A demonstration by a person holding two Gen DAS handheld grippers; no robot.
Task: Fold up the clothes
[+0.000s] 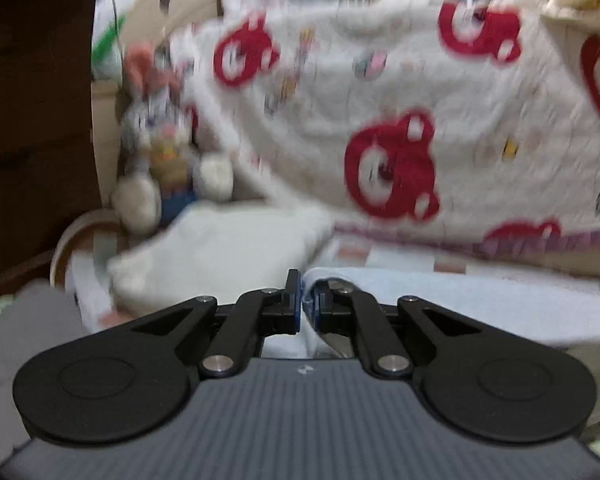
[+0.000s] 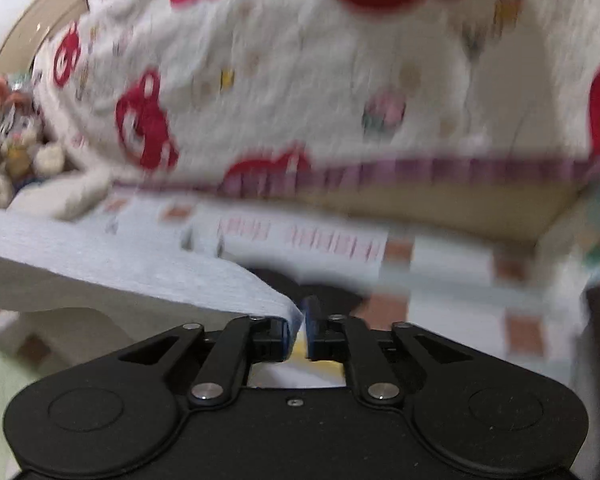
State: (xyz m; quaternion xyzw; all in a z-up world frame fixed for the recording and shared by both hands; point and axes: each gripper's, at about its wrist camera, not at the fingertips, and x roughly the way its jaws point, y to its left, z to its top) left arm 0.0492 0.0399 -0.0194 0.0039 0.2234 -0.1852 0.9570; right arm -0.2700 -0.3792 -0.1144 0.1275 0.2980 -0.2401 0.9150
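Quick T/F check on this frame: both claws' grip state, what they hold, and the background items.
1. The left claw is shut on the pale blue cloth. True.
2. The right claw is wide open and holds nothing. False: its jaws are closed on an edge of the same cloth.
3. A blanket with red bear faces lies behind the cloth. True.
4. The blanket's bears are green. False: they are red on white.
5. A plush rabbit sits at the left of the left wrist view. True.
6. The cloth lies flat and folded, untouched. False: it hangs stretched between the two claws.
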